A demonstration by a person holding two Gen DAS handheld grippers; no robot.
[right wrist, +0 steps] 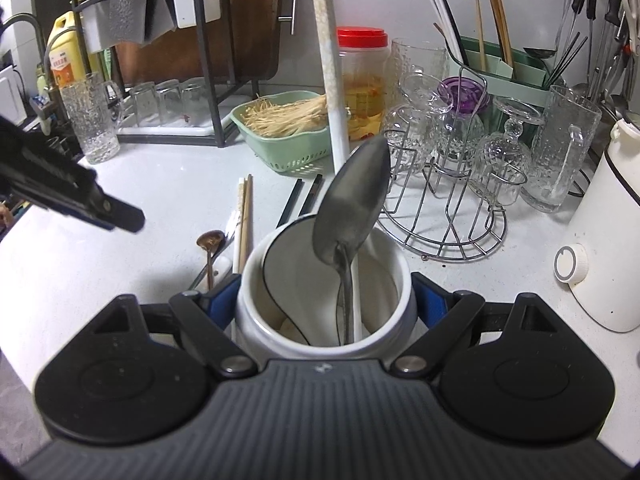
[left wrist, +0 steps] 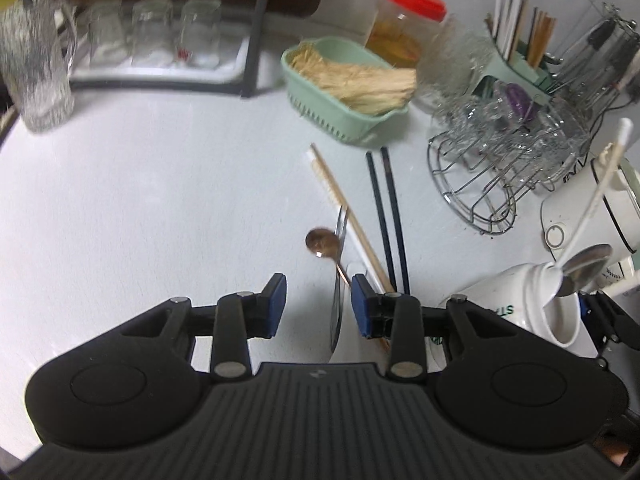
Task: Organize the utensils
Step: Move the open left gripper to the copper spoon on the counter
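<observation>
My right gripper (right wrist: 325, 304) is shut on a white ceramic utensil holder (right wrist: 256, 312) that holds a steel spoon (right wrist: 352, 208), a white ladle and a long white chopstick (right wrist: 330, 80). The holder (left wrist: 520, 292) also shows at the right of the left wrist view. My left gripper (left wrist: 319, 304) is open and empty above the counter. Ahead of it lie a small brown spoon (left wrist: 322, 240), a steel knife (left wrist: 338, 280), a wooden and a white chopstick (left wrist: 344, 208) and two black chopsticks (left wrist: 386, 216).
A green basket of sticks (left wrist: 340, 112) stands behind the loose utensils. A wire rack with glasses (left wrist: 508, 148), a white appliance (right wrist: 600, 248), a red-lidded jar (right wrist: 362, 80), a green chopstick caddy (right wrist: 500, 68) and a glass mug (left wrist: 36, 68) stand around.
</observation>
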